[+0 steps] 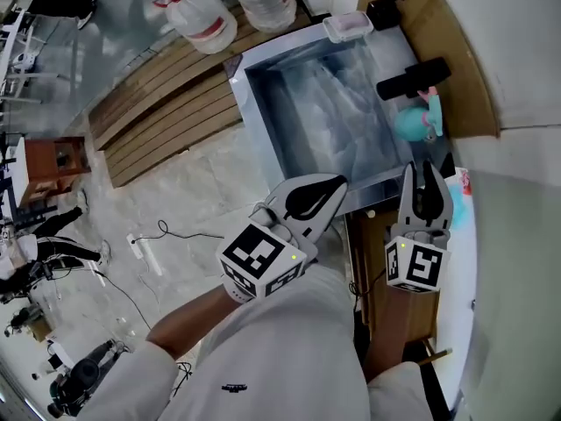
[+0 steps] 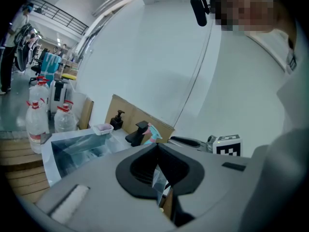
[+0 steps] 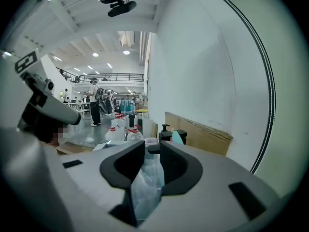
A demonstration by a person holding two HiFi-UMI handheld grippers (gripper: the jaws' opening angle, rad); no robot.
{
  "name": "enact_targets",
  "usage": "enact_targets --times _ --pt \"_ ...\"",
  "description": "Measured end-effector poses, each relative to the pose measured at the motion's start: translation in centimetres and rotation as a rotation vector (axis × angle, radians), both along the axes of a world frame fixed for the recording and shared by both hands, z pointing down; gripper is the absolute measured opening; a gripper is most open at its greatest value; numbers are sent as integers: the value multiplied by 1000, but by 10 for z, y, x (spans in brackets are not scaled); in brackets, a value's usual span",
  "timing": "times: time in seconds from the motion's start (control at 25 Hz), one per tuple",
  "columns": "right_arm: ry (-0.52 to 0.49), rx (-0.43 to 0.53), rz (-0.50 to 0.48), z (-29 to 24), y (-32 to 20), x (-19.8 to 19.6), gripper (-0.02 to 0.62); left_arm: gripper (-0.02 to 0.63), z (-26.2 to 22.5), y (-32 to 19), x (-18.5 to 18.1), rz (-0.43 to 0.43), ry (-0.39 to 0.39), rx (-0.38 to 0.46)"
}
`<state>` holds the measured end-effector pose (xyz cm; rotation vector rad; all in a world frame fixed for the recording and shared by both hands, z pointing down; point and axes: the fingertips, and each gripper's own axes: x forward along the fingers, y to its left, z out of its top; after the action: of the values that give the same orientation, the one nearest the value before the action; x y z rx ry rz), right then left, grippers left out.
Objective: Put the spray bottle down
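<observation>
Steel sink (image 1: 252, 95), pale floor (image 1: 193, 191); left gripper (image 1: 333, 187) pressed together, right gripper (image 1: 423, 170) spread, empty.

sink (image 1: 263, 117): steel | faucet (image 1: 412, 80): black, at its right side | water jugs (image 1: 203, 20): two, beyond sink

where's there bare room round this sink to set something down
Free: the wooden slats left of the sink, nearer than the water bottles, and the sink's own film-lined basin. Crowded: the sink's wall side, where the soap dish, pump bottle, faucet and spray bottle line up along the cardboard.
</observation>
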<state>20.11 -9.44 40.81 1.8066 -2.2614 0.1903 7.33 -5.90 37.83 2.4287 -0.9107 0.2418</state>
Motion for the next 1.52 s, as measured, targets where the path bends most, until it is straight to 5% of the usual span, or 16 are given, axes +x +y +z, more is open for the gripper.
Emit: enact_targets --times 0.6,1.52 --pt "-50 56 -87 -79 57 -43 32 5 -54 30 -35 -51 9 116" --pt "-24 84 -121 -97 80 -62 9 5 -73 45 -59 -96 15 168"
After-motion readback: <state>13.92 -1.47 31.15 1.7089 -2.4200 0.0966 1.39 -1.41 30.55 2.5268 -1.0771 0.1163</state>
